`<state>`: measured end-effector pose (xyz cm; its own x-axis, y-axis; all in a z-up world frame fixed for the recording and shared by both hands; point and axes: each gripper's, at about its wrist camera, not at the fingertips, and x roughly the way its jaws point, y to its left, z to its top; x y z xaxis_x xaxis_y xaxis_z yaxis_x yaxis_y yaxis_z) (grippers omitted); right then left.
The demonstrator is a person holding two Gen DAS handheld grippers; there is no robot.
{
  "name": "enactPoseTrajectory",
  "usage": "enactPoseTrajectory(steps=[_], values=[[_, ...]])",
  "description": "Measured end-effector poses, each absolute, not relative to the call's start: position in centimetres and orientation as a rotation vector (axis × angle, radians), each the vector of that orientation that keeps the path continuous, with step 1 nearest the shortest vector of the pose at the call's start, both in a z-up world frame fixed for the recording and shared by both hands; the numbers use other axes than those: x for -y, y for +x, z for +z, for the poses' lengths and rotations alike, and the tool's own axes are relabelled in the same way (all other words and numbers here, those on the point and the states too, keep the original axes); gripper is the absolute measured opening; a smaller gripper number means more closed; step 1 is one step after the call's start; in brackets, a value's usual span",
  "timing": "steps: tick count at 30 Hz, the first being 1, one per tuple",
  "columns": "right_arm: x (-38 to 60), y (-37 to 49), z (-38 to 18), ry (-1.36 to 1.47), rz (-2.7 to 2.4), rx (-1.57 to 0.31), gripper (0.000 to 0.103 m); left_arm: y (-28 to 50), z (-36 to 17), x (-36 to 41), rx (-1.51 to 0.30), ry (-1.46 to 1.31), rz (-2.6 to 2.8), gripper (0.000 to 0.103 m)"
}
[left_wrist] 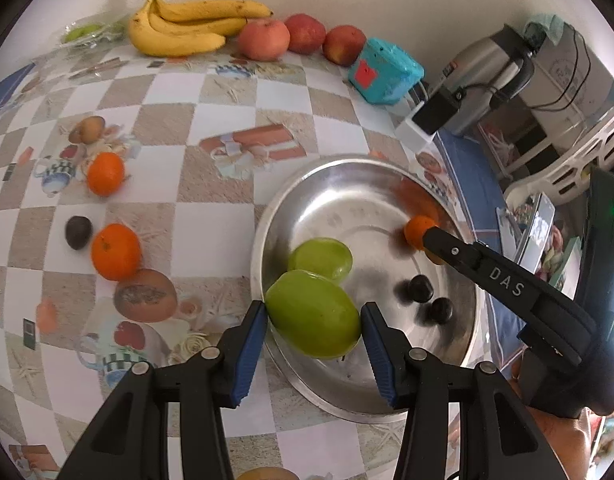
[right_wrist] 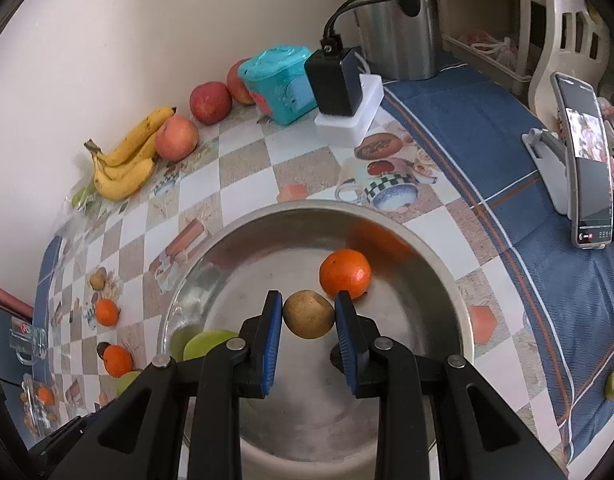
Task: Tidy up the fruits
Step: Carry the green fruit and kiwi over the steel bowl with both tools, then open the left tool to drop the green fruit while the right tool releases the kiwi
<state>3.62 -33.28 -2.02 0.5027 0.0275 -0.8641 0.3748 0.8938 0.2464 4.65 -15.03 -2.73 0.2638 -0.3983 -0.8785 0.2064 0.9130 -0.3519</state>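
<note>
A steel bowl (left_wrist: 307, 196) (right_wrist: 439, 280) sits on the checkered tablecloth. My left gripper (left_wrist: 313, 322) is shut on a green fruit (left_wrist: 313, 314) at the bowl's near rim. A second green fruit (left_wrist: 321, 258), two dark plums (left_wrist: 421, 288) and an orange (right_wrist: 345, 274) lie in the bowl. My right gripper (right_wrist: 309, 314) is shut on a small brown fruit (right_wrist: 309, 314) above the bowl. Its arm shows in the left wrist view (left_wrist: 507, 284). Two oranges (left_wrist: 115, 252) (left_wrist: 105, 174) and a dark plum (left_wrist: 78, 232) lie on the cloth to the left.
Bananas (left_wrist: 187, 26) and three red apples (left_wrist: 263, 38) line the far wall, beside a teal box (left_wrist: 385, 70). A charger block (right_wrist: 339, 80), a steel kettle (right_wrist: 399, 20) and a phone on a stand (right_wrist: 587, 160) stand to the right.
</note>
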Motion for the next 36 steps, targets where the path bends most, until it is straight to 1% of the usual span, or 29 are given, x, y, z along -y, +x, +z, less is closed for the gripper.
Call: enactPoseTrajectory(steps=[8,20,22,23,24,26,30,32,36], values=[[32.2,4.2,-3.9,0.407,-0.199,-1.098,0.028,4.5,-3.9,15.7,-1.271,-0.149,-0.41,0.051],[32.0,4.3,-4.1,0.395,-0.196,-1.118,0.028,4.4,-3.4,16.1,-1.262,-0.141,-0.432,0.052],[31.9,4.3,-4.0,0.392,-0.197,-1.114,0.029,4.5,-3.2,16.0,-1.258,-0.14,-0.43,0.055],[31.9,4.4,-3.9,0.391,-0.195,-1.111,0.031,4.5,-3.2,15.9,-1.256,-0.141,-0.428,0.058],[31.9,4.4,-3.8,0.39,-0.194,-1.108,0.033,4.5,-3.1,15.9,-1.255,-0.141,-0.426,0.06],[31.8,4.4,-3.7,0.384,-0.198,-1.104,0.041,4.7,-2.9,15.6,-1.253,-0.145,-0.419,0.062],[31.8,4.4,-3.6,0.38,-0.199,-1.101,0.043,5.1,-2.8,14.5,-1.254,-0.165,-0.381,0.07],[31.8,4.4,-3.5,0.379,-0.199,-1.1,0.047,5.4,-2.8,13.6,-1.26,-0.186,-0.352,0.072],[31.7,4.5,-3.3,0.374,-0.197,-1.1,0.047,6.3,-2.9,11.4,-1.264,-0.243,-0.286,0.073]])
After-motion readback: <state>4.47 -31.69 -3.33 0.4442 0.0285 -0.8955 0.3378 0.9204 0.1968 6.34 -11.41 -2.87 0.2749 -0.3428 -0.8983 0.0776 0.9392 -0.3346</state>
